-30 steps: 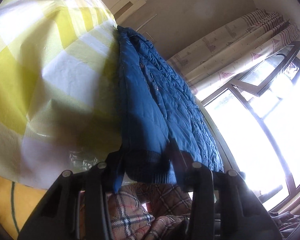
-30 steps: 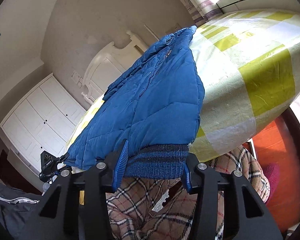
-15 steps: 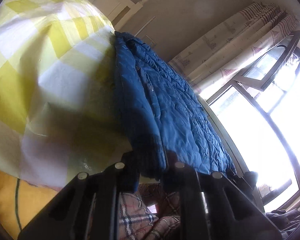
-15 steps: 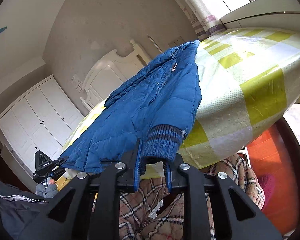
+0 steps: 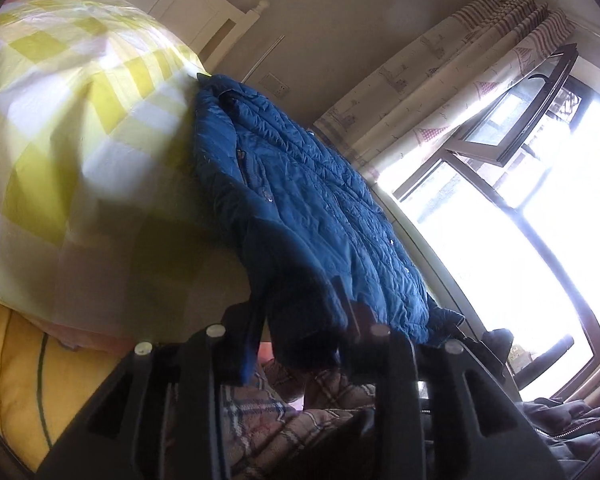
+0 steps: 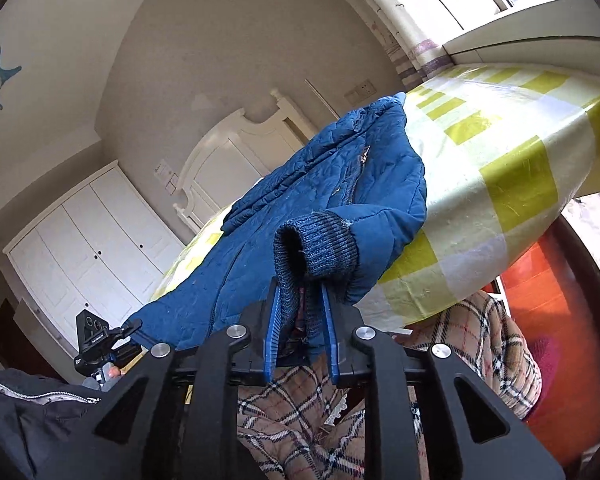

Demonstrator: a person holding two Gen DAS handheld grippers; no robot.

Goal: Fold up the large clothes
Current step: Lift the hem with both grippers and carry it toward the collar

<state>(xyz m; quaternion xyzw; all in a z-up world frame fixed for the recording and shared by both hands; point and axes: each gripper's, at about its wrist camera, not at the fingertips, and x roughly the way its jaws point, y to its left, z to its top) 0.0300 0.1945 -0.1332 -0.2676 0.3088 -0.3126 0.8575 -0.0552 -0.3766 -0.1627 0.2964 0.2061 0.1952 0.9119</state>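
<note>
The blue quilted jacket (image 6: 300, 216) lies on the yellow-checked tabletop (image 6: 512, 184), and since a second ago the right gripper (image 6: 300, 334) has pinched its knit cuff (image 6: 320, 248) while the left gripper (image 5: 300, 332), jaws just reopening around the other cuff, risks losing it mid-fold.

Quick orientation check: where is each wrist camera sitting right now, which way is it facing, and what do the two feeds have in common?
Left wrist: on the left gripper, facing along the blue jacket toward the window; its jaws have been opening, a dark cuff between them; plaid-clad legs show below.
Right wrist: on the right gripper, facing the wardrobe and headboard; fingers clamp a knit cuff.
Shared: the jacket on the yellow checked cloth.
</note>
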